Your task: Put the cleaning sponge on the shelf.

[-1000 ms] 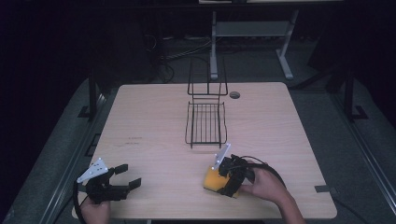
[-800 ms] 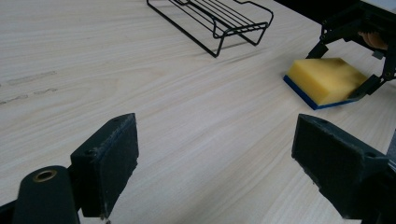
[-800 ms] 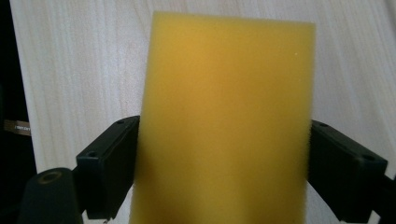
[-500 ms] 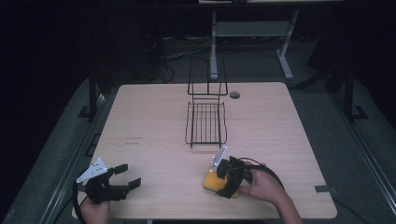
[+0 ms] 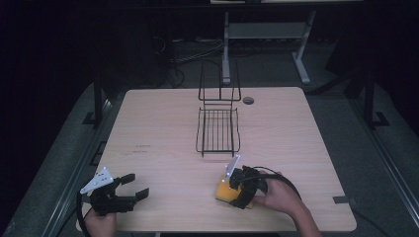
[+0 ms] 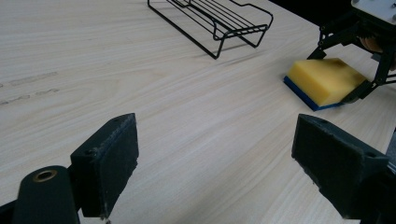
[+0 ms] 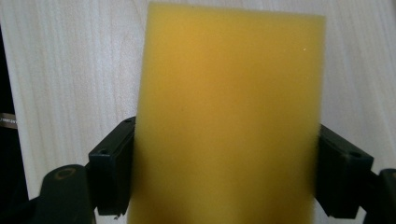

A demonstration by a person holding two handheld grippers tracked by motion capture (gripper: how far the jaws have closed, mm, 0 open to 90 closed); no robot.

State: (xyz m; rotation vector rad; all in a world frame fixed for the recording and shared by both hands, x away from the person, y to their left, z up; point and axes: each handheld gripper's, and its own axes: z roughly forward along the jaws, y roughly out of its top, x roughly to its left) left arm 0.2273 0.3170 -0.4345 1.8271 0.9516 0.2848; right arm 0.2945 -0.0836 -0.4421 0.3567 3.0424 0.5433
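Observation:
A yellow sponge (image 5: 224, 191) with a blue underside lies flat on the wooden table (image 5: 158, 123) near its front edge, right of centre. My right gripper (image 5: 233, 192) has one jaw against each long side of the sponge (image 7: 229, 93) and is shut on it. From the left gripper view the sponge (image 6: 324, 81) rests on the table with the right gripper (image 6: 334, 74) straddling it. My left gripper (image 5: 137, 185) hovers low at the front left corner, open and holding nothing (image 6: 215, 154).
A black wire rack (image 5: 217, 131) with an upright back stands in the middle of the table, and its near end shows as the rack (image 6: 219, 18) in the left gripper view. A round cable hole (image 5: 248, 100) sits at the far edge.

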